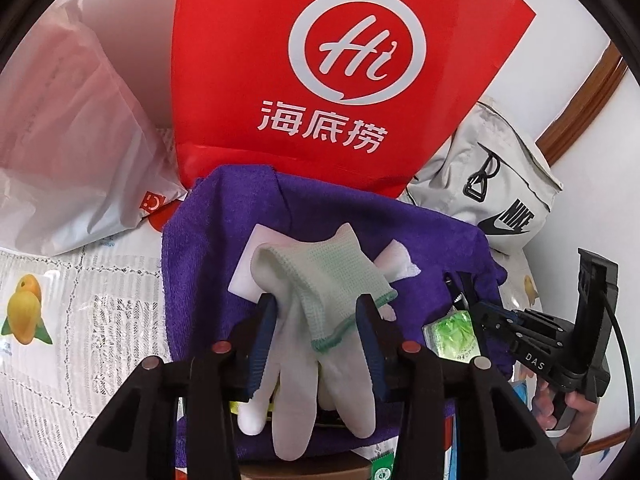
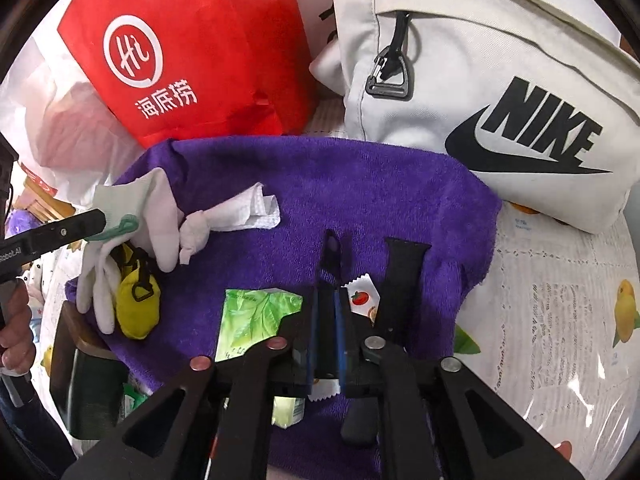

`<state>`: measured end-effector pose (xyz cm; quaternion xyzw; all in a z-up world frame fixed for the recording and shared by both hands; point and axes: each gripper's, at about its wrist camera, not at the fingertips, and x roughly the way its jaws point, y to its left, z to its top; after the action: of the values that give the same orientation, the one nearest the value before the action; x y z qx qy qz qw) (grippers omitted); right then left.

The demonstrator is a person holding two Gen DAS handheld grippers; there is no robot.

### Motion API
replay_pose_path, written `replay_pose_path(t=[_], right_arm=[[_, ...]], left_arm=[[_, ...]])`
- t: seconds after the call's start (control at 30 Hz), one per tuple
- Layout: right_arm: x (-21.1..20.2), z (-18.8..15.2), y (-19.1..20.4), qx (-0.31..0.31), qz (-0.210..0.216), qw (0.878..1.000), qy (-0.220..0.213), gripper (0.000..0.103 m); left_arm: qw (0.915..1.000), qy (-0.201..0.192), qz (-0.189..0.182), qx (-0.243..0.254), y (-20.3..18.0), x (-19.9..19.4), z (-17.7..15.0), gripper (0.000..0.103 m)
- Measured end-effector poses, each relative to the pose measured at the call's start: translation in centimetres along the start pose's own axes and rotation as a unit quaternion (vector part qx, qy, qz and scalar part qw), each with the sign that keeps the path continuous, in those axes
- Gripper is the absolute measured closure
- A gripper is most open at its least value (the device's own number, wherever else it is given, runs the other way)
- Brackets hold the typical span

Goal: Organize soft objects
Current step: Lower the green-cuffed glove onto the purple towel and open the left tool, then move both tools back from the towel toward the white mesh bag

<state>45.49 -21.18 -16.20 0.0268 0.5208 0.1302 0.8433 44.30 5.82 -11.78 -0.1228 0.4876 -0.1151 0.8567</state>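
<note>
I have the white glove (image 1: 316, 312) between my left claw (image 1: 318, 320) pads, lifted over the near-left of the purple towel (image 2: 360, 184) on the worktop; my right claw (image 2: 326, 320) is pressed together on a thin dark strap. Next, I judge, the glove needs carrying to a bag. Readable: "Hi 海底捞" on the red bag (image 1: 320, 60), "NIKE" on the grey bag (image 2: 500, 80).

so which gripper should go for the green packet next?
Right. The right gripper sits shut and apparently empty beside the green packet on the purple towel. The left gripper is busy: its jaws hold the white glove.
</note>
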Motion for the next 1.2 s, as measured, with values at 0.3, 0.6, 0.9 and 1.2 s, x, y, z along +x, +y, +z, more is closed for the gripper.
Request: replay_pose_path(t=[0.3,0.6,0.9,1.2], right_arm=[[-4.8,-2.1,0.6,0.0,0.0,0.999,-0.035,0.068],[-10.7,-7.4,2.8,-0.001,0.013,0.998,-0.066,0.062],[-15.7,-14.3,5.8,-0.02,0.009,0.997,-0.078,0.057],[-17.7,-19.9,8.1,-0.038,0.032,0.996,-0.08,0.048]], left_arm=[[0.9998,-0.017,0.013,0.002,-1.0,-3.3,-0.6,0.042],[0.9992,-0.027,0.026,0.014,-2.7,-8.3,-4.3,0.042],[0.9993,-0.017,0.02,0.025,-4.9,-11.6,-11.1,0.042],[0.9992,-0.01,0.024,0.03,-6.3,-13.7,-16.5,0.042]])
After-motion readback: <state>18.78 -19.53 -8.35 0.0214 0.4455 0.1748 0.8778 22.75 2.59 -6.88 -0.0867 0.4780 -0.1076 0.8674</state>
